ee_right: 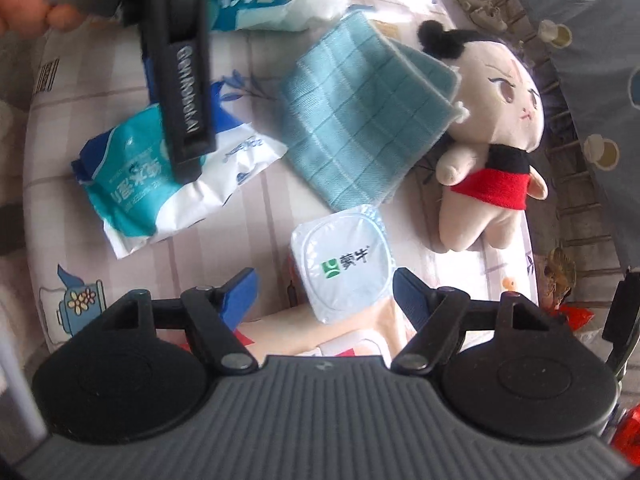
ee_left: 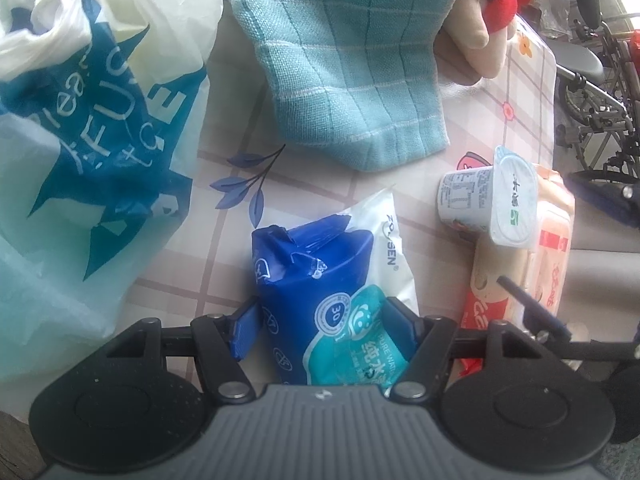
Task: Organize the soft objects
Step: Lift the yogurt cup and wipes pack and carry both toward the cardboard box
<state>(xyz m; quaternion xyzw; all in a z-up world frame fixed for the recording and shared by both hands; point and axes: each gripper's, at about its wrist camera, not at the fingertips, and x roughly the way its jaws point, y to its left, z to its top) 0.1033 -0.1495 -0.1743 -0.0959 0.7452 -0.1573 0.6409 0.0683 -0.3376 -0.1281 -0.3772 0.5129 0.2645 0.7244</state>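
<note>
My left gripper (ee_left: 320, 320) has its blue-padded fingers on both sides of a blue and white wet-wipe pack (ee_left: 324, 280), pressing it in; the pack also shows in the right wrist view (ee_right: 168, 184), under the left gripper body (ee_right: 180, 80). A teal checked cloth (ee_left: 340, 64) lies beyond it, also seen in the right wrist view (ee_right: 360, 120). A plush doll (ee_right: 492, 140) with a red skirt lies to the cloth's right. My right gripper (ee_right: 324, 292) is open above a white yogurt cup (ee_right: 344, 260) that rests on a pink wipe pack (ee_right: 340, 332).
A white and blue plastic bag (ee_left: 88, 120) stands at the left. The yogurt cup (ee_left: 492, 200) lies on its side on the pink pack (ee_left: 536, 264) near the table's right edge (ee_left: 554, 92). A bicycle (ee_left: 600, 92) stands beyond that edge.
</note>
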